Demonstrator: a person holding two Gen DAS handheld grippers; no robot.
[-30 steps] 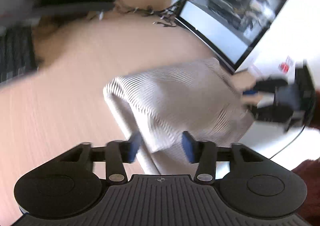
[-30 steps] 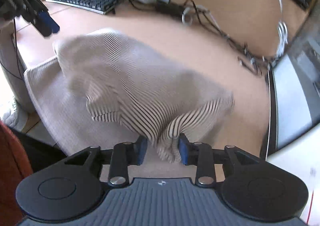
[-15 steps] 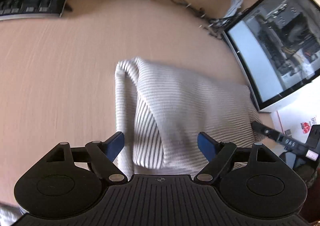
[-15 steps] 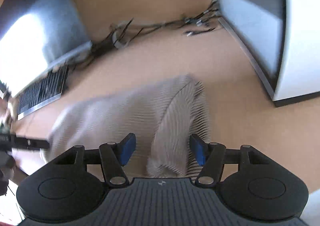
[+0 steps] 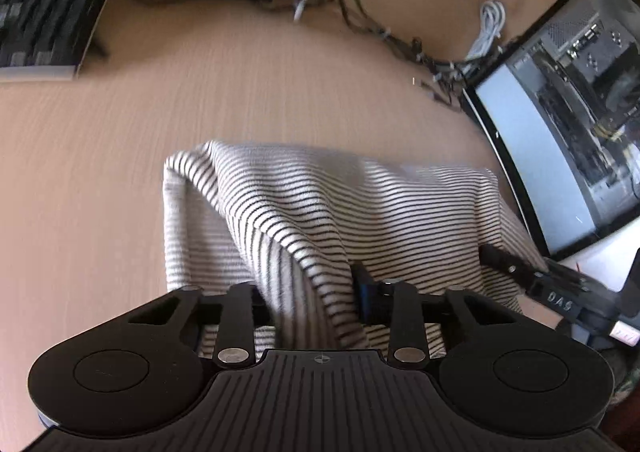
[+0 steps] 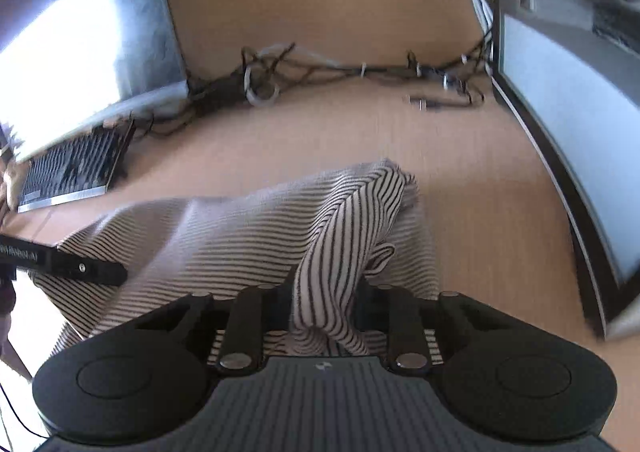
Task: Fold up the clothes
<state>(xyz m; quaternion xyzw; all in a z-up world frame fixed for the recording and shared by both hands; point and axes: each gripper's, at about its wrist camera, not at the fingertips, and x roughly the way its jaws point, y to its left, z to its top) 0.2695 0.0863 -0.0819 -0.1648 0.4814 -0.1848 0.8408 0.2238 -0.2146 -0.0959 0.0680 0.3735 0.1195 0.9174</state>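
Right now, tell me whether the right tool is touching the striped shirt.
Touching. The right wrist view shows the right tool closed on a bunched ridge of the striped shirt, cloth pinched between both fingers.

Left gripper (image 5: pixel 312 298) fingertips buried in striped garment (image 5: pixel 360 212) folds, keyboard (image 5: pixel 48 24) far left blurred and cropped, right gripper (image 6: pixel 326 306) pads hidden by bunched cloth

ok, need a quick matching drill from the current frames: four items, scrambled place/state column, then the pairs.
Items:
1. striped beige knit garment
2. black keyboard
3. tangled dark cables
4. glass-sided computer case

Descriptions:
A. standing at the right of the desk
B. far left of the desk
C. bunched along the back of the desk
D. pinched in both the left gripper and the right gripper

Pairs: 1-D, 2-B, 3-C, 4-A
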